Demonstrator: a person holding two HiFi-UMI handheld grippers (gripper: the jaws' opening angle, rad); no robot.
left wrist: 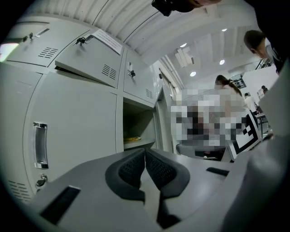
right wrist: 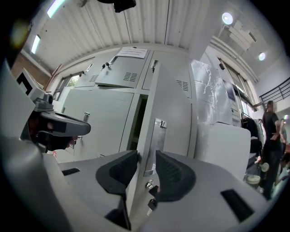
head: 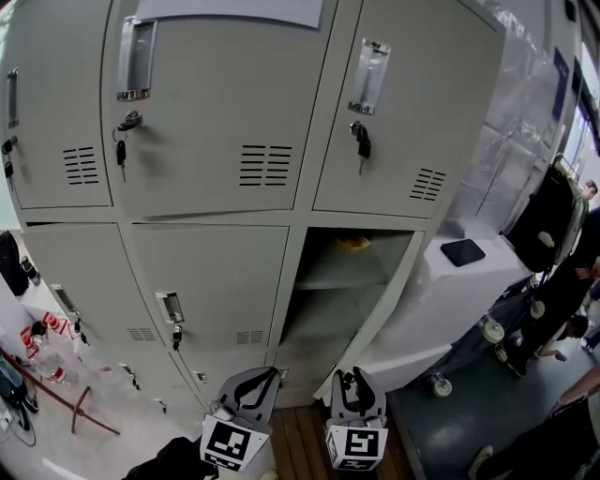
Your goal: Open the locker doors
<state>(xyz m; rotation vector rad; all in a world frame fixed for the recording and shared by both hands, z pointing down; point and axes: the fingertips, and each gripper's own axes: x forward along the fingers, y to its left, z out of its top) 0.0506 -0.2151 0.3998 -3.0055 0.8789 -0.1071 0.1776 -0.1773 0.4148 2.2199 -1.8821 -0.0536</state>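
At the far left, red-labelled bottles [head: 39, 342] stand blurred and the first column of doors is cut off by the frame. The lockers [head: 216, 202] are flat grey sheet metal with louvred vents, recessed chrome pulls and small keys hanging from the locks. The upper middle door [head: 220, 103] carries a paper sheet [head: 234, 9] cut off at the top, and from the gripper views it stands slightly ajar along its lower edge. Below it, the left gripper [head: 253, 382] hangs in front of the closed lower middle door [head: 211, 277], well apart from it. Its ribbed dark pads [left wrist: 131, 167] are pressed together with nothing between them. A square-marked cube [head: 234, 441] sits behind it, partly cut off by the frame. To the right, one compartment [head: 323, 319] is open, showing a shelf [head: 333, 274] with a small yellow thing [head: 354, 243] too small to identify. Its open door [right wrist: 170, 108] swings out toward the camera. The right gripper [right wrist: 146, 156] pinches the door's free edge, one pad behind the edge and the other on the face beside the chrome handle [right wrist: 156, 145], with the keys [right wrist: 152, 201] dangling just below. Further right is a white box [head: 450, 300] under crinkled plastic film – a dark flat slab [head: 463, 251] lies on top. Beyond it a person [right wrist: 272, 131] stands at the edge, dim and partly cropped.
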